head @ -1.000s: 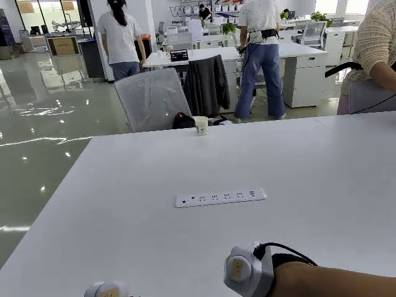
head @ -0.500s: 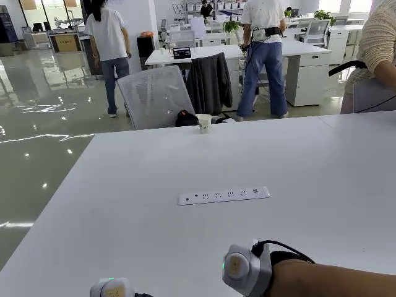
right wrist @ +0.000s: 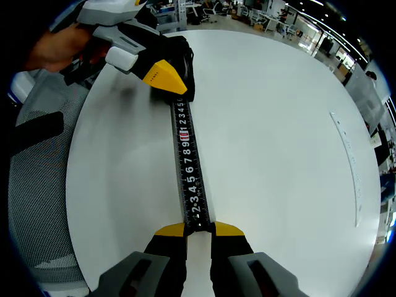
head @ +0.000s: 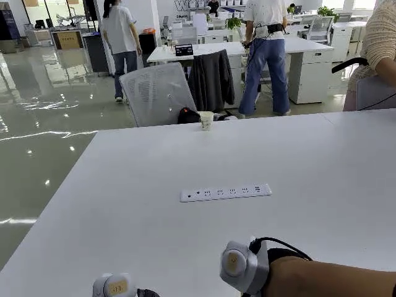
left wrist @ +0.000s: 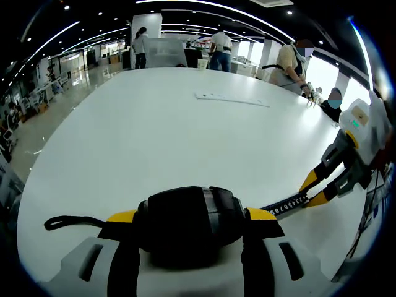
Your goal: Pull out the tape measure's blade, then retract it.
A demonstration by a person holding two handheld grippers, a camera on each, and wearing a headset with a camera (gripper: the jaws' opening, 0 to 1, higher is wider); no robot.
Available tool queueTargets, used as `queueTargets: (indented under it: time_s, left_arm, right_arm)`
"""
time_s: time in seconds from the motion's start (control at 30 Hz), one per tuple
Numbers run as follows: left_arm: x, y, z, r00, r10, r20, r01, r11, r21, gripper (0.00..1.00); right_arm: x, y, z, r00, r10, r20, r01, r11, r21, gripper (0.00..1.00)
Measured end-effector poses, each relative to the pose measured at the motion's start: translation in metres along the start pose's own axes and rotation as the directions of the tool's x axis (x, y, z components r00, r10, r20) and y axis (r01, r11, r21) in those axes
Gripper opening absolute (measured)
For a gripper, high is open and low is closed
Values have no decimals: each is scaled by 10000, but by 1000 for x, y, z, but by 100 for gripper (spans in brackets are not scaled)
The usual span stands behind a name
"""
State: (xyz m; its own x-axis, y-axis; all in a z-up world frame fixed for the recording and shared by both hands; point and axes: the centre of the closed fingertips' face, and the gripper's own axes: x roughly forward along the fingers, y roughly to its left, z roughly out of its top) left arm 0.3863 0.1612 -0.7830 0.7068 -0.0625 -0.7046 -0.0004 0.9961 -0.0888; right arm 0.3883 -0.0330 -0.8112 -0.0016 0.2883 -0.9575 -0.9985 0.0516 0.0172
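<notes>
Evidently mid-pull, the blade lies stretched over the table from the case, clamped in the left gripper, to its tip, pinched tight in the right gripper; perhaps more length is to come, and retraction is all left.

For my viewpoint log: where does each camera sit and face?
Head view: headset, down over the table at the power strip; a forearm shows.
Left gripper view: on the left gripper, over the tape measure case toward the right gripper.
Right gripper view: along the blade to that case; a hand shows.
Both share blade, case.
</notes>
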Motion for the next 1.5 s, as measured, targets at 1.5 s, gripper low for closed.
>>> queueTargets:
  time_s: [1.5]
  left_arm:
    - [0,1,-1,9999,-146,24,146,9999,37,62]
  right_arm:
    - [11,5,33,9968,72,799,-81,9999,103,10]
